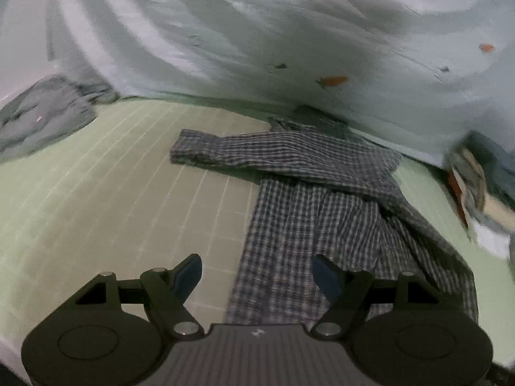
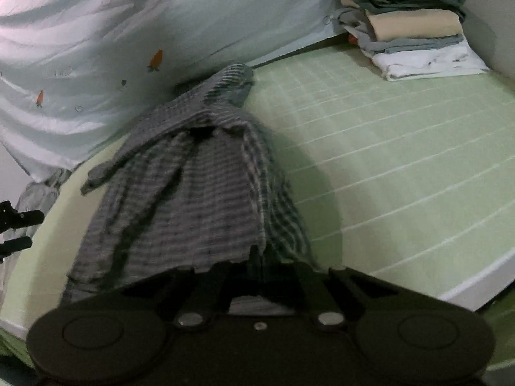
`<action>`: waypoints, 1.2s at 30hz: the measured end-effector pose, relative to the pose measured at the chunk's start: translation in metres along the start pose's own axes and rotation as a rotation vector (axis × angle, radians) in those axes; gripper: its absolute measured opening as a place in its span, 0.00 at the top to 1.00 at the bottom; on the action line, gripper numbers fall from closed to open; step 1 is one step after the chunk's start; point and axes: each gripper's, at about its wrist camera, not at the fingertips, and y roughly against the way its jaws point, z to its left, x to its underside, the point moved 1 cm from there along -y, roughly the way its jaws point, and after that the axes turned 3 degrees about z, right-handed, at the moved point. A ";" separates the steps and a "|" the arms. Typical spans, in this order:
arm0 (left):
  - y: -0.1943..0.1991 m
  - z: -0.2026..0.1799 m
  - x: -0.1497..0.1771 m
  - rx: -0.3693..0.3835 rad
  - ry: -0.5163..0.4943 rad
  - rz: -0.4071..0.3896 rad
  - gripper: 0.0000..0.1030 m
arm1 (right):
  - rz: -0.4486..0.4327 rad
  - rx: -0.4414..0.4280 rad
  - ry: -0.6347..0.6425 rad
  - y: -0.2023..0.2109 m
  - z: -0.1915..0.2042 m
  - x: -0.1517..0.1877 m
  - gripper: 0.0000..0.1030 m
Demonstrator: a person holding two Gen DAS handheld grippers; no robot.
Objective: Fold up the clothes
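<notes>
Gripping the checked shirt [image 2: 193, 199] by one hem with your right gripper [image 2: 257, 276], fingers clamped on cloth, while your left gripper [image 1: 257, 276] is hovering with fingers apart, you are risking the folded sleeve [image 1: 225, 151] sliding open.

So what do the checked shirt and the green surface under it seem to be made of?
The checked shirt looks like thin woven cloth, probably cotton: matte, with soft creases and limp folds. The green surface looks like a matte mat or sheet with a pale printed grid; whether it is fabric or foam, I cannot tell.
</notes>
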 end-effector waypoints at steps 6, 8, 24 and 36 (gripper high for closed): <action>-0.003 0.038 -0.008 0.045 -0.075 0.016 0.26 | -0.009 0.001 -0.038 -0.021 0.063 0.026 0.99; -0.007 0.049 -0.007 0.054 -0.083 0.032 0.26 | -0.005 0.003 -0.047 -0.030 0.079 0.034 0.99; -0.016 0.020 0.010 0.057 -0.006 0.064 0.25 | -0.064 0.068 -0.055 -0.015 0.062 0.003 0.66; -0.025 -0.005 0.036 -0.014 0.055 0.138 0.22 | 0.049 0.227 0.396 -0.034 0.092 0.044 0.26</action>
